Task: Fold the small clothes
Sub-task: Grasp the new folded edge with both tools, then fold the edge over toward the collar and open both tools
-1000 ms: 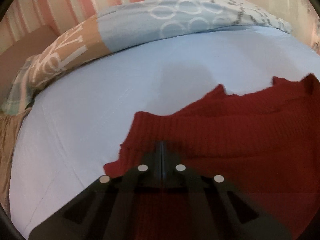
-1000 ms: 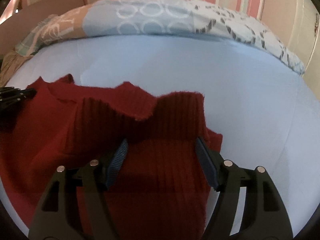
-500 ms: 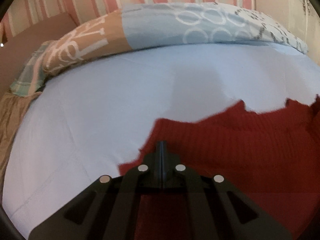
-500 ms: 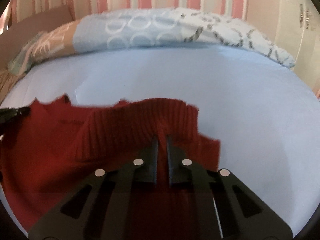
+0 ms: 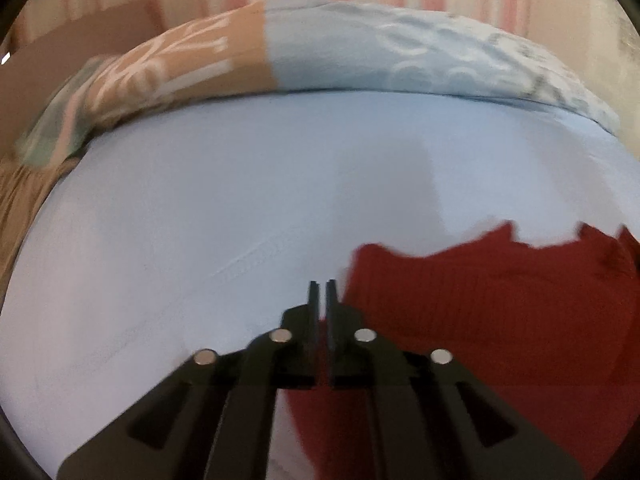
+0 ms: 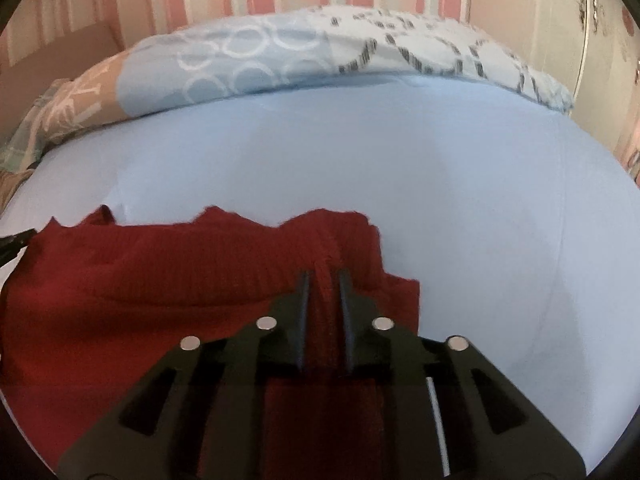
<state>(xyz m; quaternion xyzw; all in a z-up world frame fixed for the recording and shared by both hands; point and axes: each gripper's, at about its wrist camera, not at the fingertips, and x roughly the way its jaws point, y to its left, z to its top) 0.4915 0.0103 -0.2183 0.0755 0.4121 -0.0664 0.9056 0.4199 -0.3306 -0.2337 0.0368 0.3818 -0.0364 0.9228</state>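
Two grippers work a red knit [image 6: 168, 300] spread on the blue sheet [image 5: 200, 240]. The left gripper [image 5: 320, 292] has just cracked apart, a thin gap with only sheet showing through, its tips beside the knit's edge (letting go, I'd guess). The right gripper [image 6: 324, 284] has eased a little wider with a ridge of knit between its jaws; whether the pads bite is hard to tell. The garment's near part is cut off

Dark red ribbed knit garment [image 6: 168, 296], rumpled and partly folded, jagged far edge, lying on pale blue sheet [image 6: 400, 168]
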